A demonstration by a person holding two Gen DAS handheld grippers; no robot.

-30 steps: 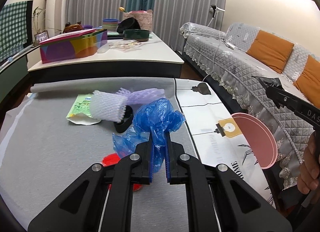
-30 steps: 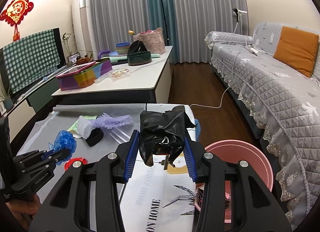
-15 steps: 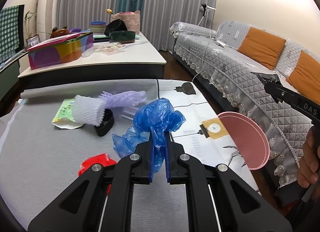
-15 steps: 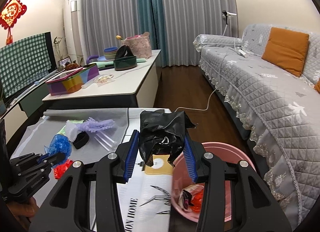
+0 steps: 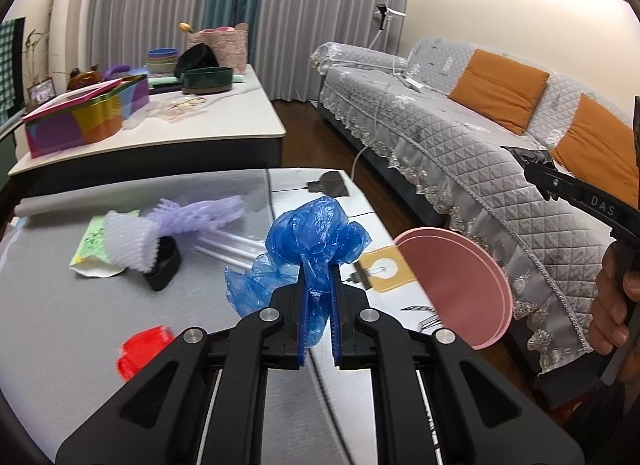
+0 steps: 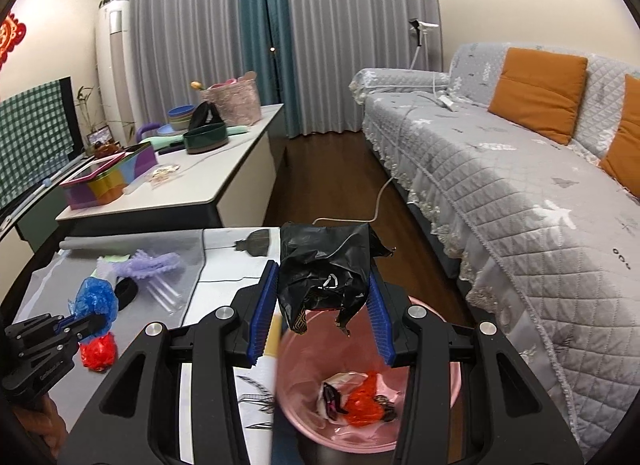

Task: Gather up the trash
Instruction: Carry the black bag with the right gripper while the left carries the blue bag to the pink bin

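My left gripper [image 5: 318,297] is shut on a crumpled blue plastic bag [image 5: 316,237] and holds it above the grey table; it also shows in the right wrist view [image 6: 96,319]. My right gripper [image 6: 322,305] is shut on a crumpled black plastic bag [image 6: 324,269] directly over the pink bin [image 6: 452,417], which holds red and white trash [image 6: 360,405]. The bin [image 5: 460,285] stands at the table's right edge. On the table lie a red wrapper [image 5: 142,353], white foam net [image 5: 128,241], purple foam net [image 5: 200,213], a black band [image 5: 164,265] and a green packet [image 5: 92,241].
A white low table [image 5: 180,137] with a colourful box [image 5: 84,117] and bowls stands behind. A grey sofa [image 5: 460,137] with orange cushions runs along the right. A white cable [image 6: 376,205] lies on the wooden floor between.
My right gripper has carried the black bag rightward from over the table to over the pink bin. My left gripper has moved right with the blue bag, toward the bin.
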